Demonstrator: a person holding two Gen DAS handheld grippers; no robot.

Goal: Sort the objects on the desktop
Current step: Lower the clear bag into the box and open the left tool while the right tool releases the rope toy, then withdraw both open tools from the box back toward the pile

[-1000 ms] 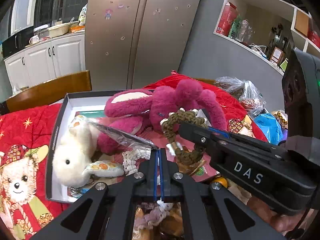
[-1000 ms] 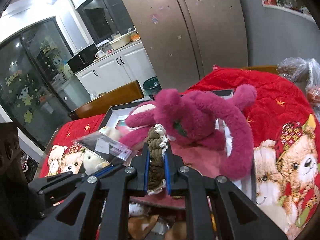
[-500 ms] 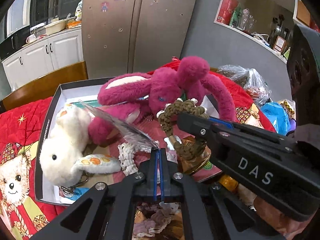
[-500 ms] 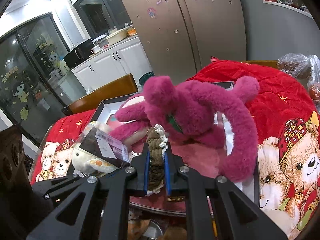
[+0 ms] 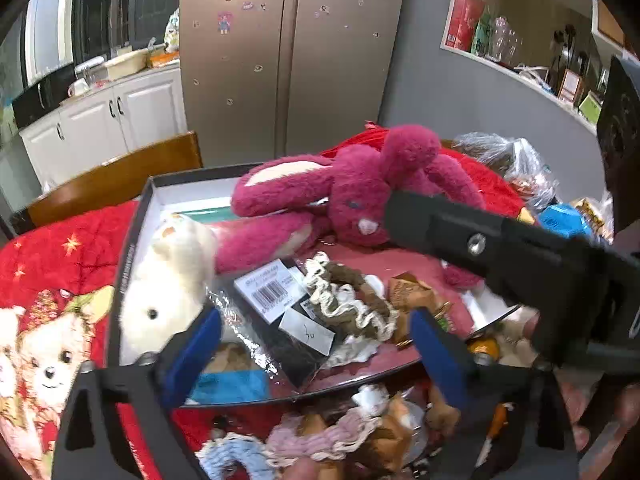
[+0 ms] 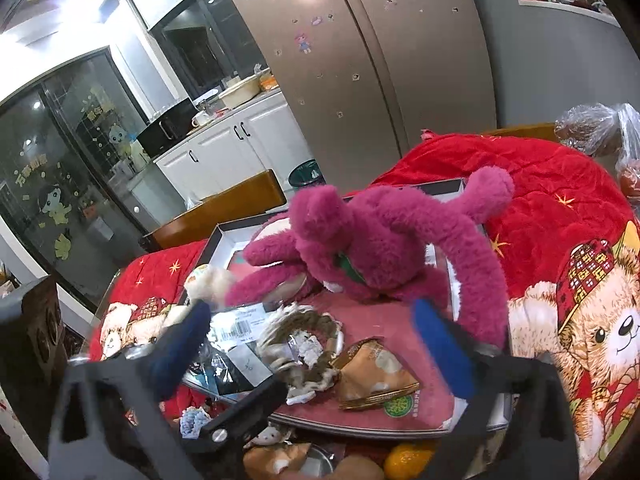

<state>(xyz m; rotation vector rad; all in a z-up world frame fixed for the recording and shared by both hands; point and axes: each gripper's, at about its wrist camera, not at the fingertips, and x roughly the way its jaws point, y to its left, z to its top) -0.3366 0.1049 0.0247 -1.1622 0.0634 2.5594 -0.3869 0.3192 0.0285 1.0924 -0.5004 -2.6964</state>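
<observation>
While claws open | scrunchie [image 6: 304, 344] lies in box [image 6: 224, 240], untouched

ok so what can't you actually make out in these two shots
- Items below the box's near edge, left wrist view: the left gripper frame covers them.
- Label text: too small.
- Pink bunny's right side, left wrist view: hidden behind the right gripper.
- Orange fruit, right wrist view: cut by the frame's bottom edge.

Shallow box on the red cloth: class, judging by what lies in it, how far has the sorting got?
Done: the magenta plush rabbit, white plush, barcoded packet and brown scrunchie lie in the box. In hand: nothing; both grippers' jaws are opening. Left: small toys and an orange lying outside its near edge.
</observation>
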